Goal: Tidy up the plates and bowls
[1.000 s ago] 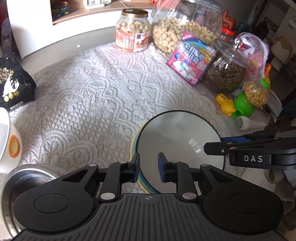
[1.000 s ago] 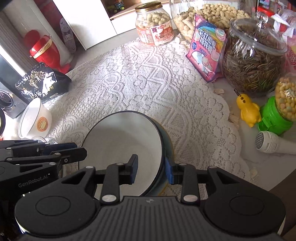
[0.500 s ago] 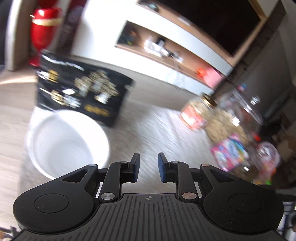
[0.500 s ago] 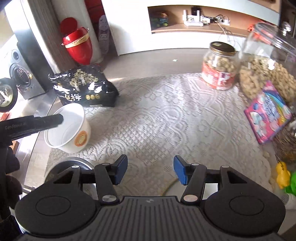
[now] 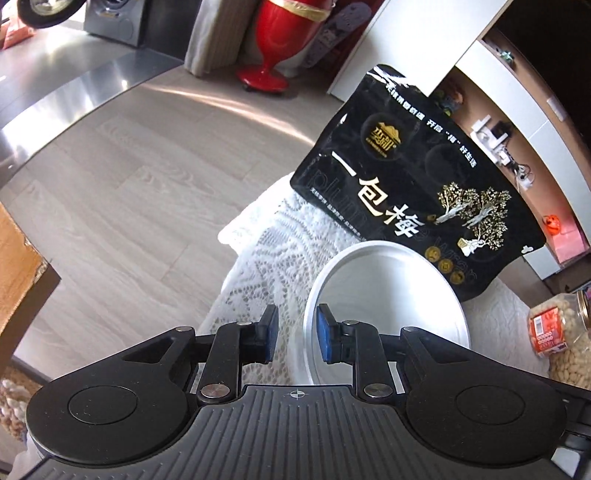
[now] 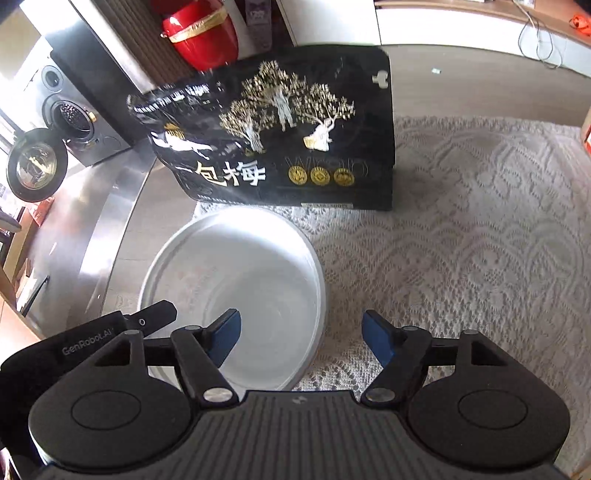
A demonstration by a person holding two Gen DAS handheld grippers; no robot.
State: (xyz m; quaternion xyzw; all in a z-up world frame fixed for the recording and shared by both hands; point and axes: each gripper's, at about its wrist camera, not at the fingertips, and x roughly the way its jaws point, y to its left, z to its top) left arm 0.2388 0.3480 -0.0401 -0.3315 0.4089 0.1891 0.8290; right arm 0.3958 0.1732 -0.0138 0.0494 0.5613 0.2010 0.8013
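A white bowl [image 5: 388,295] stands on the lace tablecloth [image 5: 273,258] near the table's left edge, in front of a black snack bag [image 5: 406,192]. My left gripper [image 5: 295,334] straddles the bowl's left rim, one blue pad inside and one outside, with a narrow gap and no pad pressing. In the right wrist view the same bowl [image 6: 240,273] lies below my right gripper [image 6: 301,339]. Its jaws are opening wide across the bowl's right rim, the left pad over the inside and the right pad over the lace. Neither gripper holds anything.
The black snack bag [image 6: 288,140] lies just behind the bowl. A peanut jar [image 5: 557,332] stands to the right. Past the table edge are wooden floor [image 5: 129,184], a red vase [image 6: 201,33] and a speaker [image 6: 74,118]. Lace cloth [image 6: 461,240] spreads to the right.
Both grippers left the stacked plates and swung left to the white bowl. The right jaws let go of a plate rim and widened. The left gripper rolled as it moved.
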